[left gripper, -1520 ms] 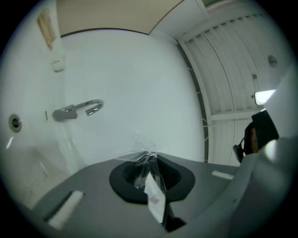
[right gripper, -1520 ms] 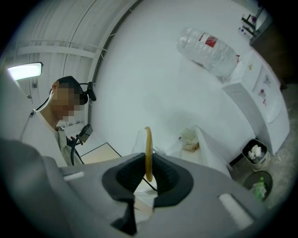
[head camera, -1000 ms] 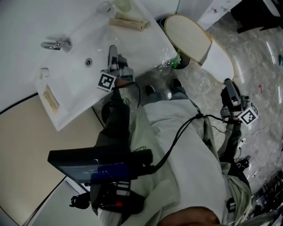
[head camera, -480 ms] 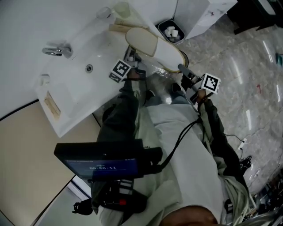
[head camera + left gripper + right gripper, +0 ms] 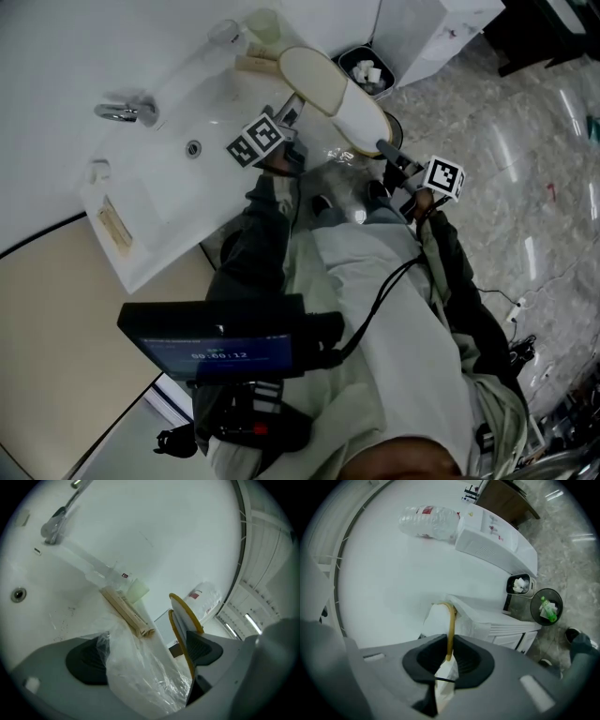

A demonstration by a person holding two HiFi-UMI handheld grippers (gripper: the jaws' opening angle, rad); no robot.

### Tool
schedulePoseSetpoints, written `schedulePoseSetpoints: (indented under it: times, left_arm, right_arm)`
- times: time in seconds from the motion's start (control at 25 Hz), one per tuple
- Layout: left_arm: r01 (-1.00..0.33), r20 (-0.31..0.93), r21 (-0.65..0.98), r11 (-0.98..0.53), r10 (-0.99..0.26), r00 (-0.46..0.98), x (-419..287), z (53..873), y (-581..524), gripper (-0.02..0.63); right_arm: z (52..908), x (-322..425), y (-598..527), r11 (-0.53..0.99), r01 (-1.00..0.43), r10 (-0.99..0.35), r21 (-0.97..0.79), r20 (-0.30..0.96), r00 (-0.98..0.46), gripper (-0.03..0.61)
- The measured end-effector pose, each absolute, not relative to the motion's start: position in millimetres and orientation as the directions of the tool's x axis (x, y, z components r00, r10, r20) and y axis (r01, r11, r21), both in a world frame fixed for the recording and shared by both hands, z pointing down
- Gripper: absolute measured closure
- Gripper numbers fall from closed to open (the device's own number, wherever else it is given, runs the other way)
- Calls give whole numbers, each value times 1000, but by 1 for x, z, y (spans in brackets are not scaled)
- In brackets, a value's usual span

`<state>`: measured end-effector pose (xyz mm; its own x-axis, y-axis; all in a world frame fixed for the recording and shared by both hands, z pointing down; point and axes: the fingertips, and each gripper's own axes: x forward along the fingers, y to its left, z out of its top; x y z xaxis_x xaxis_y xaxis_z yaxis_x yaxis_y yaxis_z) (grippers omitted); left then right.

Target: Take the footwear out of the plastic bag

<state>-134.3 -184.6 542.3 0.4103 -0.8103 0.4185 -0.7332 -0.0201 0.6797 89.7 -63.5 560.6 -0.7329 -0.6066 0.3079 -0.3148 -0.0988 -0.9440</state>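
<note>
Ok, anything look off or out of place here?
Nothing is spilled or damaged. One loose end: the left gripper has just been opening its jaws, so the plastic bag sags loose between them, ungripped. The right gripper is clamped on the slippers, held over the edge of the sink.

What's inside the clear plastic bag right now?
Nothing shows through the plastic bag; its crumpled film looks empty. The slippers stand beside it, pinched in the right gripper. The bag's lower end is out of sight, so it cannot be checked.
</note>
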Motion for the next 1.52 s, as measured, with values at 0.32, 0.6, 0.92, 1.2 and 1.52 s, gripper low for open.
schedulePoseSetpoints:
  times: [0.32, 0.6, 0.92, 1.2, 1.52]
  left_arm:
    - [-553, 278, 781, -291, -630, 725, -83, 531, -163, 41]
    - [-748, 446, 561, -355, -631, 635, -96, 531, -164, 14]
    - [-862, 735, 363, -354, -460, 498, -106, 561, -131, 14]
    - [-819, 674, 530, -218, -478, 564, -123, 551, -93, 14]
    - [-621, 500, 771, -143, -467, 729, -110, 536, -31, 28]
  right_arm:
    - [545, 90, -72, -59, -223, -625, -973, 210, -752, 532]
    - [561, 70, -57, -87, -388, -523, -918, 373, -766, 532]
    - [563, 69, -66, -4, -502, -546, -865, 423, -723, 534]
    - [557, 71, -71, 13, -448, -589, -894, 355, -726, 529]
    - [556, 67, -72, 30, -399, -575, -916, 311, -757, 518]
